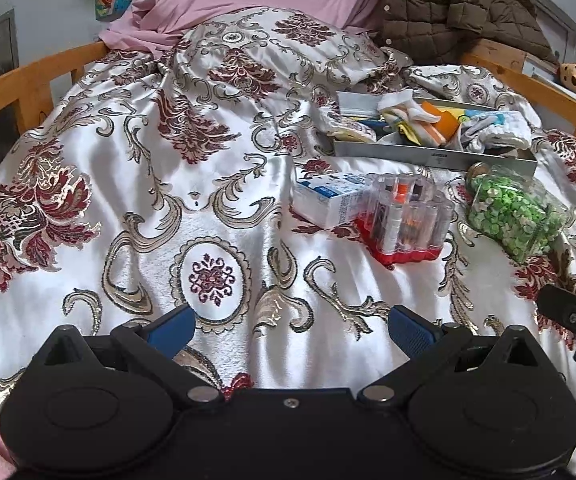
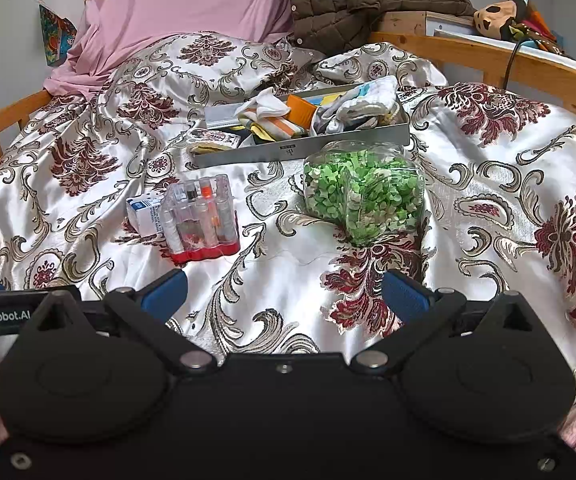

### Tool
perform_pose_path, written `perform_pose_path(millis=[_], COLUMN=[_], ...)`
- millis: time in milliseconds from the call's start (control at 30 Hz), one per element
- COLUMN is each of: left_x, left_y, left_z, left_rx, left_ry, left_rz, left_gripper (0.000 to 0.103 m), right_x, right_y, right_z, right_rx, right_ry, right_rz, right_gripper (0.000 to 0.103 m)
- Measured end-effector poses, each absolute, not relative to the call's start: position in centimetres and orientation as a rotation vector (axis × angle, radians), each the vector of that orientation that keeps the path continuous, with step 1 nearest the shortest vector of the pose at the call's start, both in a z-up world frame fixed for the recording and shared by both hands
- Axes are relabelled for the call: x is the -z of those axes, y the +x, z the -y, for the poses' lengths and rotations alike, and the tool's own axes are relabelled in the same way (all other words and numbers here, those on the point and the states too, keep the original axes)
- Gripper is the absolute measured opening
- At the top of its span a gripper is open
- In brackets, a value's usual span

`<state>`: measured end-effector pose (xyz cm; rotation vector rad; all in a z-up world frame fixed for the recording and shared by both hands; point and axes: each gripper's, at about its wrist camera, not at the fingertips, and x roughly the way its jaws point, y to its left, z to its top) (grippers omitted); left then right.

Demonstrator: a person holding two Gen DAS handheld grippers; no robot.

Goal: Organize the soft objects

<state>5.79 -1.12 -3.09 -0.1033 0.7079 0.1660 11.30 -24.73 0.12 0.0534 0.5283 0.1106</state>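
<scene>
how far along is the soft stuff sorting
Looks done: several socks and cloths already lie in the grey tray. In hand: nothing, the left gripper and right gripper are both open and empty. Left: one small patterned cloth lies at the tray's left end, seemingly outside it.

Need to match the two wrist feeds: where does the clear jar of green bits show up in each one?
Left wrist: the jar lies at right of centre, near the picture's right edge.
Right wrist: the jar lies just right of centre, straight ahead.
Shared landmark: the grey metal tray of cloths, right behind the jar in both.
</scene>
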Motion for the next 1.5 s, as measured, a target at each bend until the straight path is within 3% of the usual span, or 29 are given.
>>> perform_pose_path(millis=[1500], left_x=[2.79], left_y=[5.46], left_z=[1.66], left_rx=[-0.166], left_ry=[-0.071], left_rz=[-0.675], left_gripper=[0.102], right_x=[-0.15], right_y=[11.32], right_z=[24.77], right_rx=[-0.111], right_ry=[0.053], right_rz=[-0.530], right_gripper=[0.102])
